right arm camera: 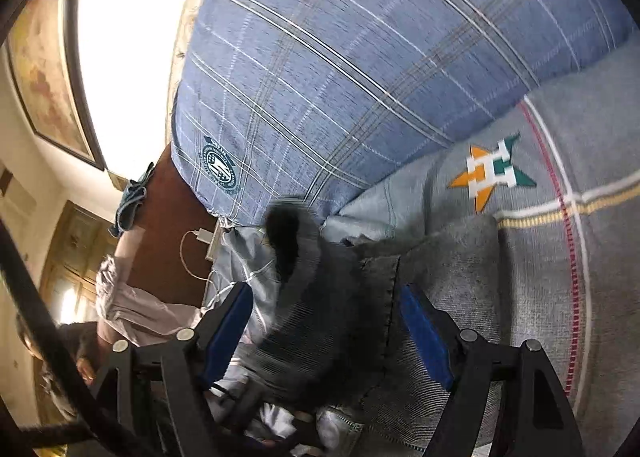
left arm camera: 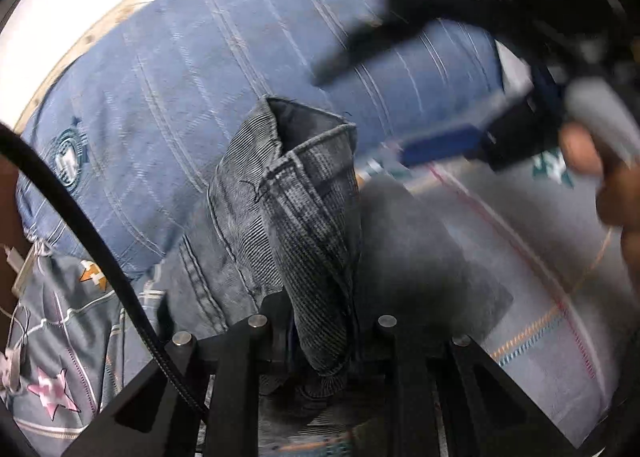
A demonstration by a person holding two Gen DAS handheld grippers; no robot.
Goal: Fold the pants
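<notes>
Grey denim pants (left arm camera: 304, 225) are pinched in the left hand-held gripper (left arm camera: 320, 341), while the right hand-held gripper (right arm camera: 328, 333) gapes wide, gripping nothing.

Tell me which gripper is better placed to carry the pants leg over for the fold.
Probably the left. The left gripper is already shut on the pants near the cuff, while the right gripper hangs open above the cloth, gripping nothing.
</notes>
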